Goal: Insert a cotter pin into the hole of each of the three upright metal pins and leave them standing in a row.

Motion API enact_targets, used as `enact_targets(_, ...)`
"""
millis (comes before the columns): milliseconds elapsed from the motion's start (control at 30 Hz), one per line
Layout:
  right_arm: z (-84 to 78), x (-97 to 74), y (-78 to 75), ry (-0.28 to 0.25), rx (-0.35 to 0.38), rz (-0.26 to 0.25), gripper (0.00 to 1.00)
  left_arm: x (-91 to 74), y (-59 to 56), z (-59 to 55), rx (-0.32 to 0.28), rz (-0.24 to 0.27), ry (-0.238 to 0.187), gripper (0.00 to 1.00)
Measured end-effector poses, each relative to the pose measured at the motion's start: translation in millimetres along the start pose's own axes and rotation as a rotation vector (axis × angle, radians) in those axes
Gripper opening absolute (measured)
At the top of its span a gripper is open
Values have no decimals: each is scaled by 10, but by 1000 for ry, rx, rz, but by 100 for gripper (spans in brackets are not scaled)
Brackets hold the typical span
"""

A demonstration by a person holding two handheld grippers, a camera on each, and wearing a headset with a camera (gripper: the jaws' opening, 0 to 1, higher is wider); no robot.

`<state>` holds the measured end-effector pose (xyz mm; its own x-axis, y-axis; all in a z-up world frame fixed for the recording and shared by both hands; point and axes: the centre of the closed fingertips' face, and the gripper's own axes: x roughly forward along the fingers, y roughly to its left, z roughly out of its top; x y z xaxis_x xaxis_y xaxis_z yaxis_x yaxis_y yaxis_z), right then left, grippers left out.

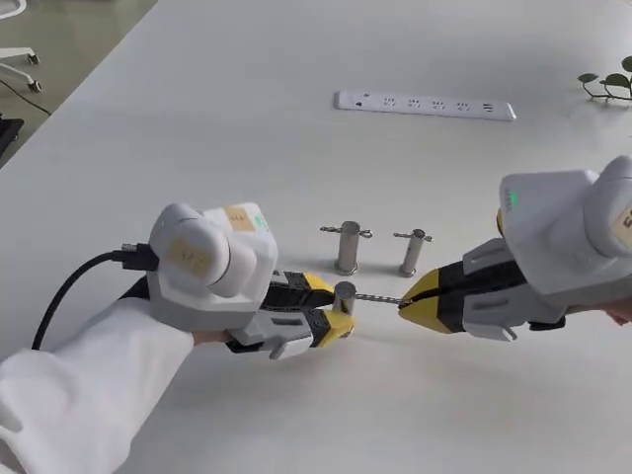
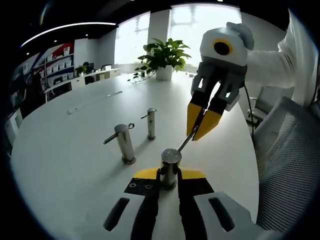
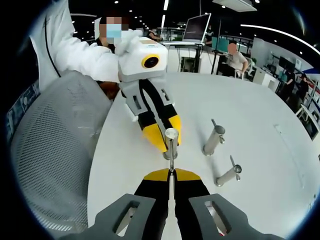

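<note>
Head view, lower centre: cotter pin (image 1: 378, 297) meets a held metal pin (image 1: 345, 292).
Left tongs (image 1: 334, 314) are clamped around that upright pin, low in the middle of the frame over the white counter (image 1: 296, 148). Right tongs (image 1: 405, 300), at the right, are pinched tight on the thin cotter pin, and its far end is touching the pin just under the head. Above them, mid-frame, two other pins (image 1: 347, 247) stand side by side, each with a cotter pin through its top. A power strip (image 1: 425, 104) lies near the upper right.
</note>
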<state>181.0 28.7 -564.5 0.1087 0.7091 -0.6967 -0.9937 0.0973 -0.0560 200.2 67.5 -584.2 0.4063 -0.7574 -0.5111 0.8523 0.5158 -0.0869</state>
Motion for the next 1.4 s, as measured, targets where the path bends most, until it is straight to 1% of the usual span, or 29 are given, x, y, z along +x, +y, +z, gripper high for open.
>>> enact_targets(100, 1, 14, 0, 3, -1, 3, 0, -7, -10, -6, -20, -7, -1, 12)
enact_targets(300, -8, 41, -3, 11, -8, 7, 0, -13, -17, -9, -8, -14, -5, 12)
enact_targets(433, -52, 72, -27, 22, -6, 4, 0, -15, -22, -12, -8, -13, -9, 12)
enact_targets(467, -48, 87, -20, 22, -6, 1, 0, -16, -22, -14, -18, -12, -10, 12)
enact_targets(633, 12, 157, 7, 8, -3, 2, 0, -14, -26, -16, -27, -13, -9, 12)
enact_targets(733, 55, 204, -6, 0, -1, -5, 0, -15, -26, -16, -32, -14, -10, 12)
enact_targets(800, 87, 226, -6, -3, -1, -12, 0, -15, -23, -17, -54, -13, -12, 12)
enact_targets(900, 92, 253, -23, 0, -1, -18, 0, -14, -22, -17, -52, -13, -14, 12)
enact_targets(1067, 111, 274, -28, 18, -32, -26, 0, -14, -22, -17, -62, -12, -19, 12)
enact_targets(1200, 128, 307, -32, 34, -67, -26, 0, -8, -31, -18, -91, -15, -36, 12)
enact_targets(1333, 163, 329, -35, 51, -100, -19, 0, -4, -37, -19, -89, -20, -38, 12)
enact_targets(1367, 158, 332, -36, 62, -117, -18, 0, -2, -36, -17, -88, -20, -39, 12)
enact_targets(1400, 163, 334, -46, 69, -149, -20, 0, -3, -38, -19, -88, -21, -38, 12)
